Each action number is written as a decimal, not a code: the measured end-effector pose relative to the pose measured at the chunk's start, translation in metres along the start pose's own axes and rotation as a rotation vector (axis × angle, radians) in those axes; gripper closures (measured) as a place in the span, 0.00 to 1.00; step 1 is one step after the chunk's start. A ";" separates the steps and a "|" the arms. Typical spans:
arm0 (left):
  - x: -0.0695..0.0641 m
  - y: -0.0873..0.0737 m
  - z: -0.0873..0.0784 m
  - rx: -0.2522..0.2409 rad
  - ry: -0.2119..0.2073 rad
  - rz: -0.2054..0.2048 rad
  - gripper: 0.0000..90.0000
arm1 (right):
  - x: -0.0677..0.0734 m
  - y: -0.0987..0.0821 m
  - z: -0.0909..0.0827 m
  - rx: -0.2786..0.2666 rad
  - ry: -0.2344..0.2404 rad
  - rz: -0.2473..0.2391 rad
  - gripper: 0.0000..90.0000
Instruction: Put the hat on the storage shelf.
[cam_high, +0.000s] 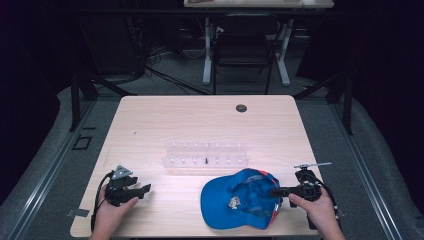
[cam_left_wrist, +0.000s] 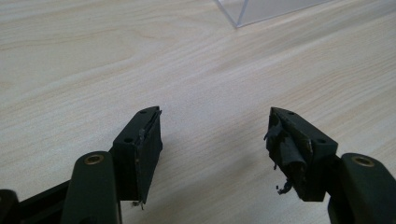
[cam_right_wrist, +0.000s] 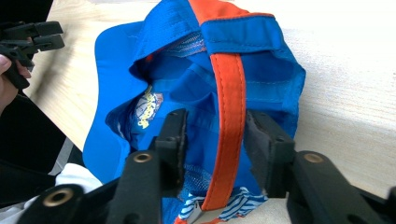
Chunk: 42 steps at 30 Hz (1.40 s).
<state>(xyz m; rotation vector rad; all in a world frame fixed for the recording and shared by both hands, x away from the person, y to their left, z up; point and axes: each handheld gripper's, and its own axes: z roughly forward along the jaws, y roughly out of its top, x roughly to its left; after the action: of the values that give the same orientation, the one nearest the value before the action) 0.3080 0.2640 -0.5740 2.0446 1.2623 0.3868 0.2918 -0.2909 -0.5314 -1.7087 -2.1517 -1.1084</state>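
A blue cap (cam_high: 240, 200) with orange trim lies upside down near the table's front edge, right of centre. My right gripper (cam_high: 276, 190) reaches into its rear edge from the right. In the right gripper view the orange strap (cam_right_wrist: 229, 116) and blue fabric of the cap (cam_right_wrist: 187, 79) run between the jaws of the right gripper (cam_right_wrist: 215, 126), with a gap still showing beside the left pad. My left gripper (cam_high: 142, 192) rests at the front left, open over bare wood, nothing between its jaws (cam_left_wrist: 215, 116). It also appears far off in the right gripper view (cam_right_wrist: 28, 37).
A clear plastic rack (cam_high: 207, 155) with small pegs stands mid-table behind the cap; its corner (cam_left_wrist: 261, 9) shows ahead of the left gripper. A dark grommet (cam_high: 241, 108) sits at the back. A chair (cam_high: 245, 45) and desk legs stand beyond the table.
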 end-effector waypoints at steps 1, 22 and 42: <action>0.000 0.000 0.000 0.000 0.002 0.000 0.40 | 0.000 0.000 0.000 0.000 0.007 0.000 0.68; 0.000 0.000 0.000 0.000 0.004 0.004 0.40 | -0.002 0.002 -0.002 0.025 0.045 -0.004 0.72; 0.000 0.000 -0.001 -0.007 0.003 -0.016 0.40 | 0.007 0.009 -0.015 0.066 0.072 0.009 0.86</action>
<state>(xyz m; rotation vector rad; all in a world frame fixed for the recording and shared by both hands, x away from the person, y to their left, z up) 0.3074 0.2641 -0.5735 2.0272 1.2769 0.3864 0.2933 -0.2946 -0.5135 -1.6237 -2.1110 -1.0678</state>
